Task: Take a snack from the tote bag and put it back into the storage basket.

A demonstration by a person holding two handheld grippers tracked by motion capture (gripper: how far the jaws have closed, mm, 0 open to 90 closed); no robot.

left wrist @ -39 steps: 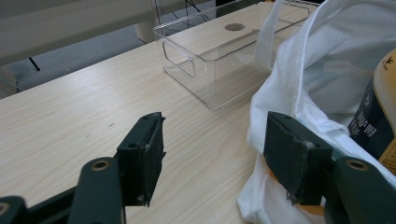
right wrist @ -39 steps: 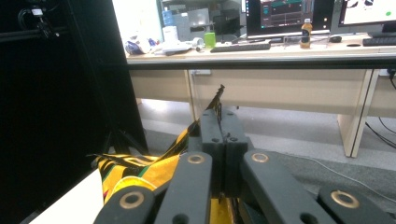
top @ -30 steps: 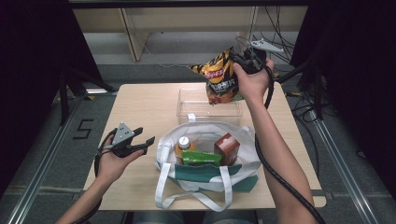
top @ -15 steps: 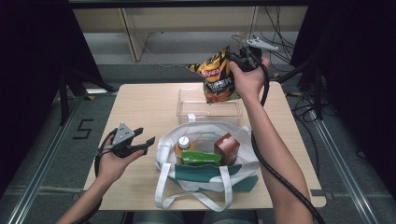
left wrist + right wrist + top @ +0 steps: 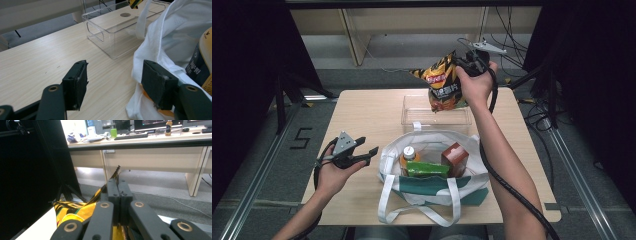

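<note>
My right gripper (image 5: 463,64) is shut on the top edge of an orange and black chip bag (image 5: 443,85), held in the air over the clear plastic bin (image 5: 412,115). In the right gripper view the jaws pinch the bag's crimped edge (image 5: 115,175). A white tote bag (image 5: 432,192) lies at the table's front with a bottle (image 5: 408,155), a green pack (image 5: 428,169) and a brown carton (image 5: 454,157) inside. My left gripper (image 5: 371,153) stands open just left of the tote, its pads (image 5: 76,82) apart with nothing between them, beside the white cloth (image 5: 160,42).
The clear bin (image 5: 112,35) stands beyond the tote on the wooden table (image 5: 362,110). Dark frames and rails flank the table on both sides. A desk with bottles and a keyboard (image 5: 132,136) stands far behind.
My right gripper has lifted the chip bag slightly higher and farther back above the bin. The left gripper has stayed in place beside the tote.
</note>
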